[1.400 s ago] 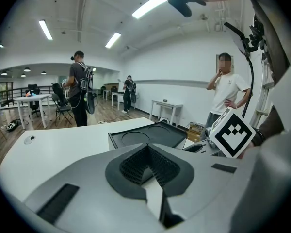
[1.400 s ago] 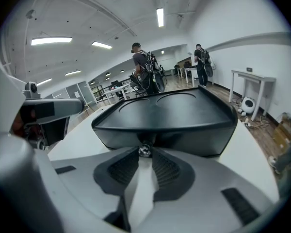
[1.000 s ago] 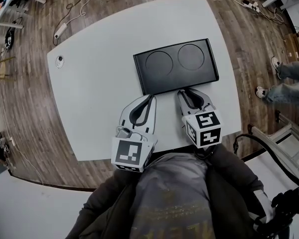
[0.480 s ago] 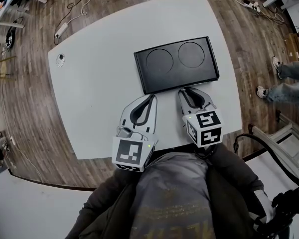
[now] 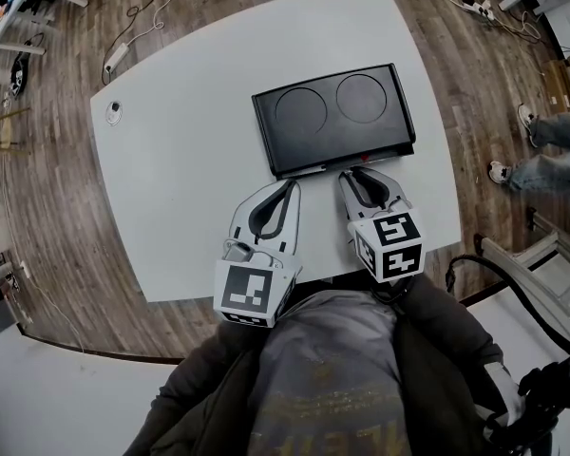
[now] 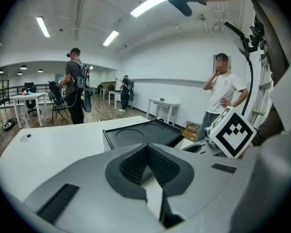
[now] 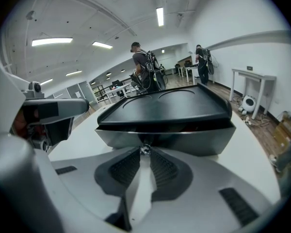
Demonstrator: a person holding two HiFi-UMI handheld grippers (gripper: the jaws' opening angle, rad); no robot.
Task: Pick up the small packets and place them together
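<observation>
A black box [image 5: 332,117] with two round recesses in its top stands on the white table [image 5: 190,160]. Its silvery drawer front [image 7: 184,140] stands slightly out, and something red shows in the dark gap above it. No packets are plainly visible. My right gripper [image 5: 353,172] is at the drawer front, shut on its small knob [image 7: 145,149]. My left gripper [image 5: 291,184] rests to the left of it, just short of the box's front left corner, with its jaws shut and nothing between them. In the left gripper view the box [image 6: 140,135] lies just ahead.
The table's near edge runs just under both grippers, against my body. A small round fitting [image 5: 115,113] sits near the table's far left corner. A person's legs [image 5: 551,160] stand on the wooden floor to the right. Other people stand farther back in the room.
The drawer front has come out a little from under the box, and a red glimpse now shows above it. Both grippers stay in nearly the same place.
</observation>
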